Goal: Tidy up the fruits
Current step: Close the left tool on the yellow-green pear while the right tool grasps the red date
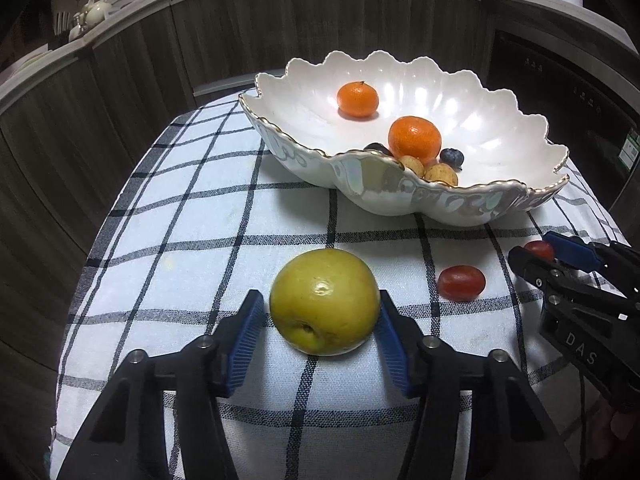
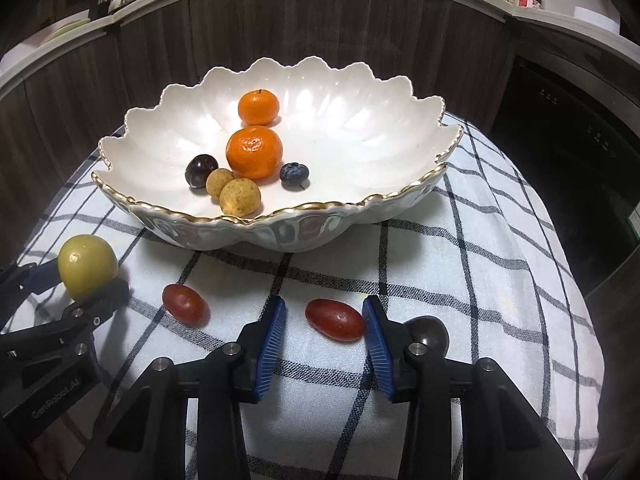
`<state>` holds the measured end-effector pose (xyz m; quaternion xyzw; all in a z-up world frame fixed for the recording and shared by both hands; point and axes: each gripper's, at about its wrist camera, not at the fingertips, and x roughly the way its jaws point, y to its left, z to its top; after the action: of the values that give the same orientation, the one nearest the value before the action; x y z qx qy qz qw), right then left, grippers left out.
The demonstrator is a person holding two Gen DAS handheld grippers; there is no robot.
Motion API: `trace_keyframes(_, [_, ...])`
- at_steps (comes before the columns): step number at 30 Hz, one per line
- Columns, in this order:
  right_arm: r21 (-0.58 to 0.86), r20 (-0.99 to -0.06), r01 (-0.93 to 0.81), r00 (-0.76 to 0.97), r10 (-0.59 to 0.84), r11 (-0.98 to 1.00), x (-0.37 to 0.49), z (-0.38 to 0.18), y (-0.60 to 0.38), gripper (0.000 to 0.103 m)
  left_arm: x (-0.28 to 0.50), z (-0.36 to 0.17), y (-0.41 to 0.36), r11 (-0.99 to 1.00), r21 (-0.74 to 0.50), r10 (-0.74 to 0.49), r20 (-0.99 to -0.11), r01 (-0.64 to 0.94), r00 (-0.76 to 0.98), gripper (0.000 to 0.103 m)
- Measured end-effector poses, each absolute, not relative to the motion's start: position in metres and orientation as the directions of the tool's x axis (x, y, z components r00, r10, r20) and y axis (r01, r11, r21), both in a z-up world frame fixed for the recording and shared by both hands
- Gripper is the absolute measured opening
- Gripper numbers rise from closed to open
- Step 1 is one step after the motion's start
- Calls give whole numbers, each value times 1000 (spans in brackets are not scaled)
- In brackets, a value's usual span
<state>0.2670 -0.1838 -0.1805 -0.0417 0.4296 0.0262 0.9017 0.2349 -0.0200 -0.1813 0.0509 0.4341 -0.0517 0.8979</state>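
A green-yellow apple (image 1: 325, 301) lies on the checked cloth between the fingers of my left gripper (image 1: 320, 320); the jaws are open, with a small gap on the left and the right pad at the apple's skin. It also shows in the right wrist view (image 2: 87, 266). My right gripper (image 2: 325, 322) is open around a red grape (image 2: 335, 320). A second red grape (image 2: 185, 304) lies to its left. A white scalloped bowl (image 2: 360, 152) holds two mandarins (image 2: 254, 152), a dark plum (image 2: 201, 171), two longans (image 2: 239, 197) and a blueberry (image 2: 294, 174).
A dark round fruit (image 2: 430, 330) sits just right of my right gripper's finger. The checked cloth (image 1: 200, 216) covers a small table with drop-offs on both sides. Dark wood cabinets and a counter with bottles stand behind.
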Motion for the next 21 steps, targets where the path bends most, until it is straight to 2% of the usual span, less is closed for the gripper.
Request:
trace_keyframes(8, [-50,-779,-78,627,10,996,268,-180,-184,30,234,-182,-22,989,53,-45,-786,141,617,48])
trace_keyframes(21, [-44,-770,-78,638,16,996,261,-172,-186,29,229,-179,-21,990,49,-45,-786,135,616,48])
